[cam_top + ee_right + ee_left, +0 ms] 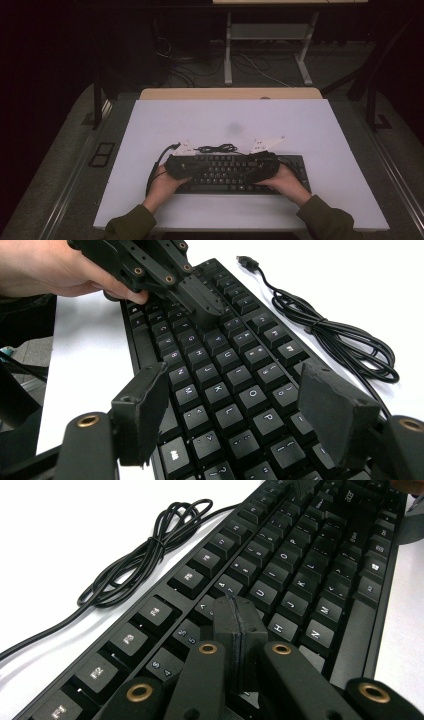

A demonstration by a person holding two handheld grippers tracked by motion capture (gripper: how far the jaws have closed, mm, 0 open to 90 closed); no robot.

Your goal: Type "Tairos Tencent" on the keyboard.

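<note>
A black keyboard [225, 172] lies near the front of the white table [225, 120], and its bundled black cable [217, 148] rests just behind it. My left gripper [196, 170] is shut, jaws pressed flat together, with its tip down on the keys in the keyboard's left half [235, 611]. In the right gripper view the left gripper [205, 310] meets the keys beside a hand. My right gripper [240, 390] hovers open over the right half of the keyboard [220, 375], pads wide apart and nothing between them. The coiled cable [140, 560] lies on the table beside the function row.
The cable [340, 340] ends in a loose USB plug [246, 261] on the table. A wooden strip [230, 93] borders the table's far edge. Beyond it stand a desk frame [270, 35] and floor cables. Bare white surface extends behind and to both sides of the keyboard.
</note>
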